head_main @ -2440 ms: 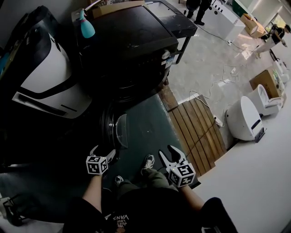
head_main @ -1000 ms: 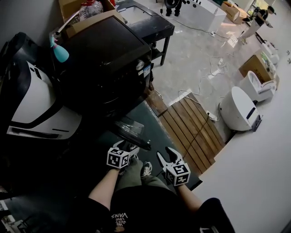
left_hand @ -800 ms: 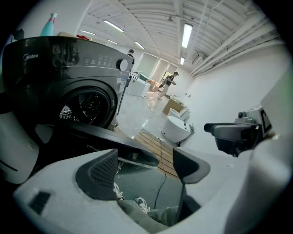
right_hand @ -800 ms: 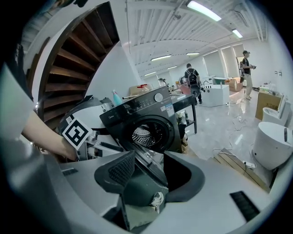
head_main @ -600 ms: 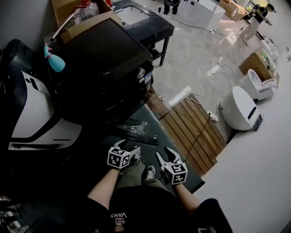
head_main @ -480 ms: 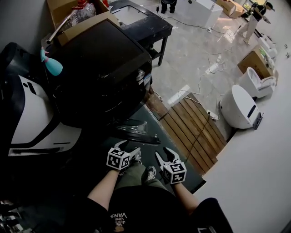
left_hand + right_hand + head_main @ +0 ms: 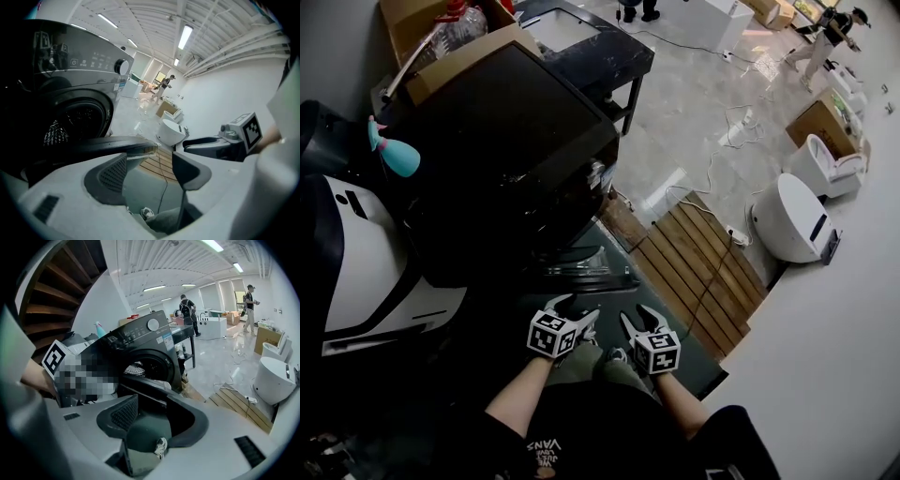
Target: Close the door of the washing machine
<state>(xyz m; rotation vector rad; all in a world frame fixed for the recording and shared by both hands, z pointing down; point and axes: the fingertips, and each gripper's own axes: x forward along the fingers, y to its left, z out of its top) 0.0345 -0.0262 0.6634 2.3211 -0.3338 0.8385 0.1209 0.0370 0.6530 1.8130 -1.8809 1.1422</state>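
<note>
The black front-loading washing machine (image 7: 516,131) stands ahead of me, and its round door (image 7: 586,274) hangs partly open, seen edge-on low in front of the drum. My left gripper (image 7: 575,309) sits just behind the door's rim. Its jaws are closing, with only floor mat and a shoe showing between them. In the left gripper view the door (image 7: 93,145) runs across just beyond the left gripper (image 7: 150,159). My right gripper (image 7: 636,315) is open and empty beside it. In the right gripper view the door (image 7: 145,385) lies beyond the right gripper (image 7: 152,404), with laundry (image 7: 135,369) in the drum.
A wooden slatted pallet (image 7: 694,272) and a cable lie to the right on a green mat (image 7: 675,349). White toilets (image 7: 792,220) stand further right. A black-and-white machine (image 7: 356,253) flanks the washer's left. A spray bottle (image 7: 389,155) and a cardboard box (image 7: 459,56) sit on and beside the washer. People (image 7: 248,301) stand far back.
The door has swung from pointing toward me to lying nearly along the machine's front. Both grippers have drawn closer to it, and the left gripper has shifted right.
</note>
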